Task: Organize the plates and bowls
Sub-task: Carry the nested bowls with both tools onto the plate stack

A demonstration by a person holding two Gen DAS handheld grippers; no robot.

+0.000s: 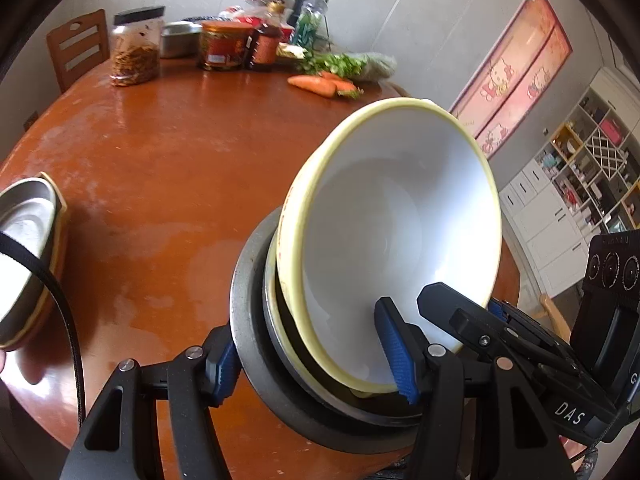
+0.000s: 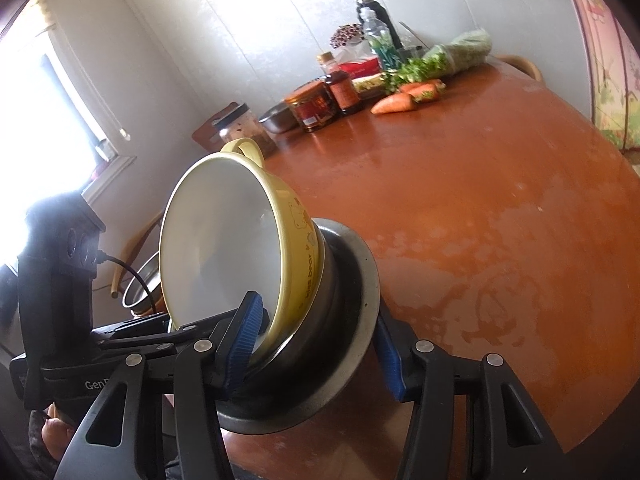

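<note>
A yellow bowl with a white inside (image 1: 396,232) (image 2: 224,248) is nested in a steel bowl (image 1: 256,344) (image 2: 348,304). The stack is tilted on its side above the brown table (image 1: 168,168) (image 2: 500,184). My left gripper (image 1: 316,368) is shut on the stack's rim, one blue pad (image 1: 396,352) inside the yellow bowl, the other outside the steel bowl. My right gripper (image 2: 316,348) is shut on the same stack from the opposite side. Another stack of a steel bowl in a yellow one (image 1: 28,256) (image 2: 144,284) sits at the table's left edge.
Jars (image 1: 136,48), a steel dish (image 1: 180,38), bottles (image 1: 312,4), greens and carrots (image 1: 320,84) (image 2: 400,100) crowd the table's far side. A wooden chair (image 1: 78,46) stands behind it. White shelves (image 1: 580,184) are at the right.
</note>
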